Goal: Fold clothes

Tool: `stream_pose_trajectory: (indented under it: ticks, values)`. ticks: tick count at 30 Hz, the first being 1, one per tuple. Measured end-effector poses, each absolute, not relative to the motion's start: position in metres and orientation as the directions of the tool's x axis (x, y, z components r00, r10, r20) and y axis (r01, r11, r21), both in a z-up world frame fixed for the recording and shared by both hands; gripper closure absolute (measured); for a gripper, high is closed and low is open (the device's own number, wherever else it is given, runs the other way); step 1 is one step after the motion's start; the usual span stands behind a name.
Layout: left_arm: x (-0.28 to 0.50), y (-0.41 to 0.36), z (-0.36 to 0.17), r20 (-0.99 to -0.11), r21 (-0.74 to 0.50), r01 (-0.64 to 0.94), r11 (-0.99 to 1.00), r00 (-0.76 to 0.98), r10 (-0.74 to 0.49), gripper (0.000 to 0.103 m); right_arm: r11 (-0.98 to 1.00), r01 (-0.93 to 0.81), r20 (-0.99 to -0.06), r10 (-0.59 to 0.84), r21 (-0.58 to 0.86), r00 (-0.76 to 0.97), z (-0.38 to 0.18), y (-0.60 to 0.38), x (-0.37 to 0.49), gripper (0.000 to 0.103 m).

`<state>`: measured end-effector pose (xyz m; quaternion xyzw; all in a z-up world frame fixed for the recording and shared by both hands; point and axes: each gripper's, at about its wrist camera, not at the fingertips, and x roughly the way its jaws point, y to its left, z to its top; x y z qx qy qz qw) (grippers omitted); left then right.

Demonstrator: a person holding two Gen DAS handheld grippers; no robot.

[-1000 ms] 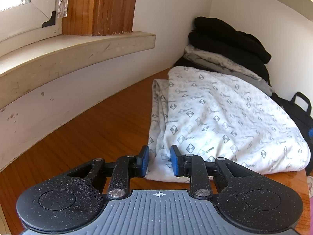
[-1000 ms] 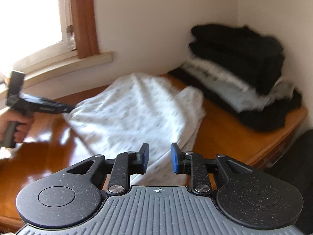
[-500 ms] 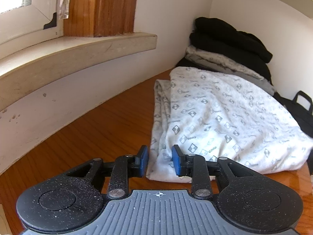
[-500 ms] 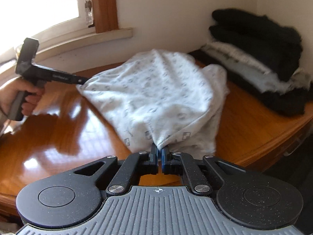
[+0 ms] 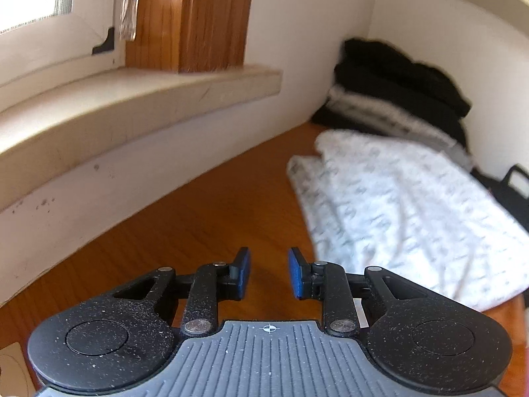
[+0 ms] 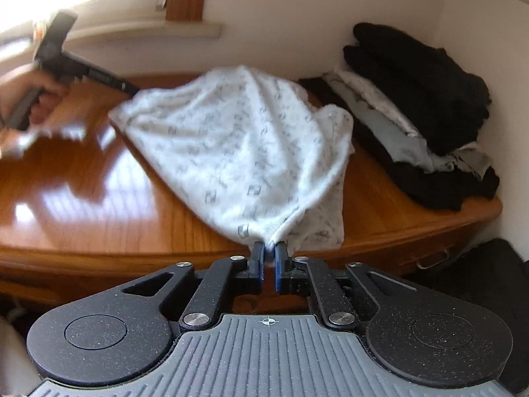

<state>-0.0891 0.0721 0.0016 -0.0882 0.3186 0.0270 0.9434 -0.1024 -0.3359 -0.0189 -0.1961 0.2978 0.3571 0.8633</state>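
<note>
A white garment with a small grey print [image 6: 238, 152] lies on the wooden table [image 6: 82, 198]. My right gripper [image 6: 270, 254] is shut on its near corner at the table's front edge and lifts that corner a little. In the left wrist view the same garment [image 5: 406, 208] lies ahead and to the right. My left gripper [image 5: 268, 273] is open and empty above bare wood, left of the garment's edge. The left gripper also shows in the right wrist view [image 6: 99, 74], held in a hand at the far left.
A stack of folded black, grey and white clothes [image 6: 420, 109] sits in the far right corner against the wall. A window sill [image 5: 132, 99] runs along the left wall. A black bag [image 6: 496, 284] stands on the floor right of the table.
My right gripper has closed on the garment's near corner and pulled it toward the table's front edge. My left gripper has drawn back to the left, off the garment's edge.
</note>
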Motion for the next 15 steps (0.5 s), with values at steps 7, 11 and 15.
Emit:
stream_pose_trajectory:
  ticks: [7, 11, 15]
  values:
    - [-0.093, 0.055, 0.014, -0.558, -0.227, 0.017, 0.974, 0.817, -0.145, 0.067, 0.72, -0.692, -0.589, 0.536, -0.054, 0.604, -0.005, -0.331, -0.07, 0.062]
    - [-0.089, 0.049, 0.006, -0.581, -0.211, 0.019, 0.977, 0.802, -0.141, 0.067, 0.752, -0.66, -0.56, 0.547, 0.002, 0.622, 0.0, -0.313, -0.031, 0.061]
    - [-0.085, 0.042, -0.002, -0.603, -0.194, 0.021, 0.981, 0.786, -0.136, 0.067, 0.766, -0.639, -0.546, 0.565, 0.069, 0.618, -0.003, -0.291, 0.015, 0.061]
